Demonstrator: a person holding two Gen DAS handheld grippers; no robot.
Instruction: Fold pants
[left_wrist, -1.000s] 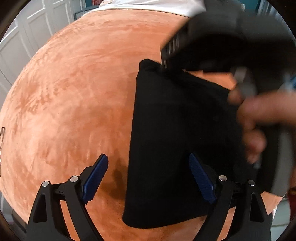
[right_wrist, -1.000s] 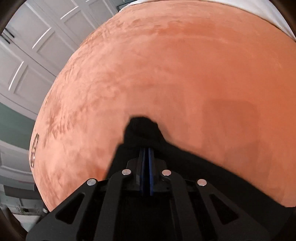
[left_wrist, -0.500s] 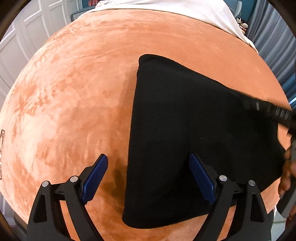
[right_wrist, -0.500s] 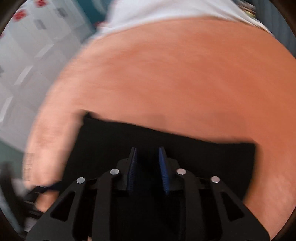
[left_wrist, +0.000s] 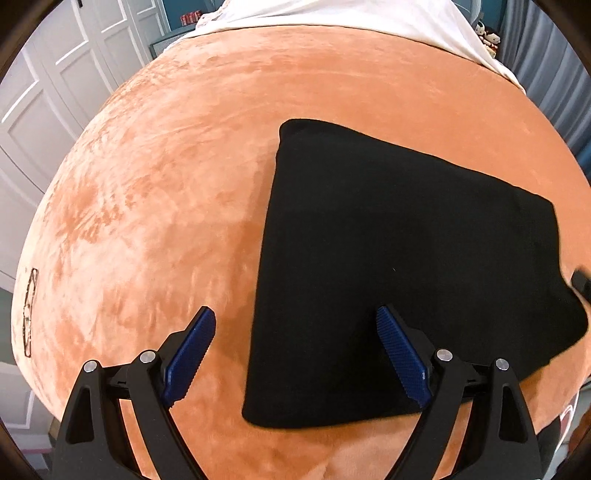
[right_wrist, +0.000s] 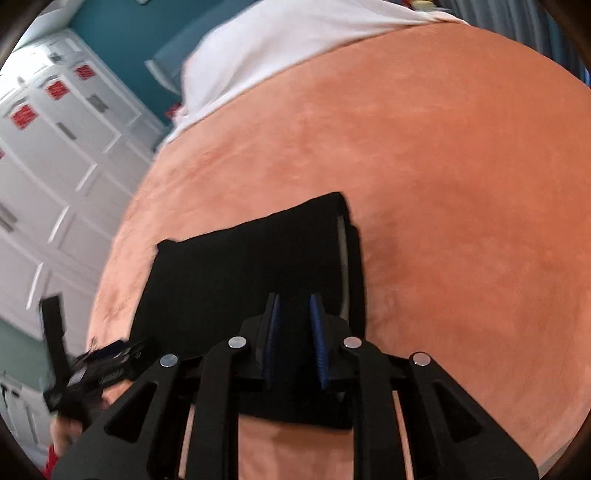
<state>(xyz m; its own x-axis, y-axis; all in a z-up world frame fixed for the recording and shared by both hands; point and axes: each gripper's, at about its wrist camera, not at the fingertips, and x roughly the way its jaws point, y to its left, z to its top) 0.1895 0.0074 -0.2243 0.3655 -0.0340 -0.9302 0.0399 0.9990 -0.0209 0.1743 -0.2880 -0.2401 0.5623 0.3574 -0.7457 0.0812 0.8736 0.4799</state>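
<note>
Orange bed cover (left_wrist: 155, 206) carries your folded pants (left_wrist: 388, 266) under both grippers, the left gripper (left_wrist: 295, 358) wide and empty over their near-left edge, the right gripper (right_wrist: 295, 332) narrow, opening, empty above them, so judge whether another fold remains.

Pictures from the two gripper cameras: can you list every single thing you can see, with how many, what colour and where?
pants: one, black, folded flat on the blanket, toward its right side in the left view
blanket: one, orange and fuzzy, covering the bed
sheet: one, white, at the far end of the bed beyond the blanket
cupboard doors: several, white panelled, on the left beside the bed
wall: teal, behind the bed
curtain: grey, at far right
left gripper: one, black with blue pads, jaws wide open, nothing between them
right gripper: one, black with blue pads, jaws opening, above the pants, holding nothing
</note>
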